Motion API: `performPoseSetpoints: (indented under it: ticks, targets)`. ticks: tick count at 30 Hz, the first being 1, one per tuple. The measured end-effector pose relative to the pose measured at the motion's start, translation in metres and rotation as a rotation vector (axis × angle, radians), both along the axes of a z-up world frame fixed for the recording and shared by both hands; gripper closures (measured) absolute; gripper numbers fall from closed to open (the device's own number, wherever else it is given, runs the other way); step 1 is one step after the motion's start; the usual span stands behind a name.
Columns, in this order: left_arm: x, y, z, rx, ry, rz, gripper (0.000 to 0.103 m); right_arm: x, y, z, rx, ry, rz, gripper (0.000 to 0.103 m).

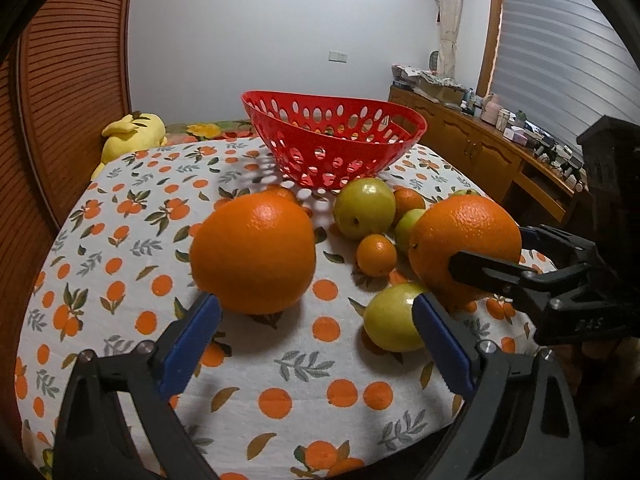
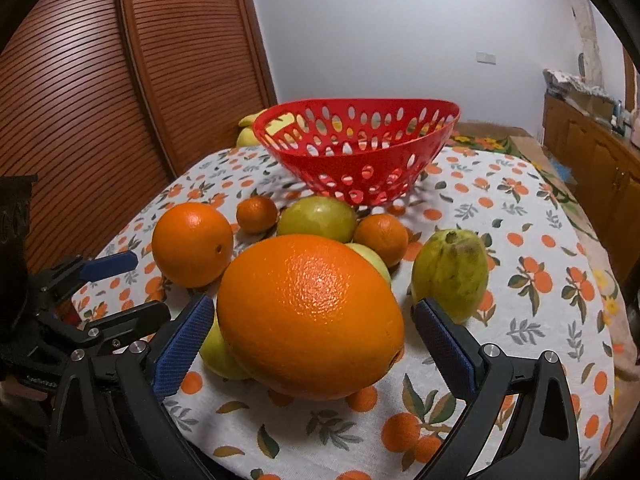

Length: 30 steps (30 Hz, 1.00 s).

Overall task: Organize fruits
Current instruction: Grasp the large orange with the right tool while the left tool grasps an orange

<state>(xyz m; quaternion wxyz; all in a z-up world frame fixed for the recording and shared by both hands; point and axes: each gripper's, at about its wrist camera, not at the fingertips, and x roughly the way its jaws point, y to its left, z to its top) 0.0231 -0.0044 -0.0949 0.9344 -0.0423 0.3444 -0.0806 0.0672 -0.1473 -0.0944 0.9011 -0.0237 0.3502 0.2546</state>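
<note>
Orange and dimpled, two large oranges lie on the surface short of the red basket (image 1: 334, 136), which looks empty. One orange (image 1: 253, 254) sits just ahead of the left gripper (image 1: 316, 342), whose jaws are spread wide and not touching it. The other orange (image 2: 310, 322) lies between the fingers of the right gripper (image 2: 308, 354), also open (probably lined up to close). Small tangerines and green fruits crowd between them.

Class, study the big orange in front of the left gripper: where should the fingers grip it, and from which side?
Grip the big orange across its widest middle, coming level from the near side. The open left gripper already faces it; the round fruit rests alone on the tablecloth.
</note>
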Motion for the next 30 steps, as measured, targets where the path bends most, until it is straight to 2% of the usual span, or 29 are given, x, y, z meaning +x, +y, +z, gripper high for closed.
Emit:
performPoseSetpoints:
  ticks: [5, 7, 14, 19, 25, 30]
  targets:
    - [0.001, -0.003, -0.003, -0.010, 0.011, -0.018, 0.007, 0.002, 0.003, -0.003, -0.002, 0.009, 0.020, 0.007]
    - [0.001, -0.004, -0.005, -0.012, 0.019, -0.024, 0.010, 0.003, 0.003, -0.003, 0.010, 0.014, 0.033, 0.012]
    - [0.003, -0.008, -0.008, -0.026, 0.030, -0.048, 0.013, 0.004, 0.004, 0.000, 0.017, -0.003, 0.057, 0.013]
    - [0.006, -0.015, -0.008, -0.036, 0.038, -0.082, 0.013, 0.005, -0.001, 0.012, 0.050, -0.039, 0.064, 0.014]
    - [0.013, -0.032, -0.011, -0.036, 0.065, -0.157, 0.013, 0.006, -0.017, 0.027, 0.053, -0.065, 0.031, 0.014]
    - [0.023, -0.039, -0.019, -0.040, 0.110, -0.193, 0.018, 0.002, -0.033, 0.036, 0.059, -0.080, 0.004, 0.014]
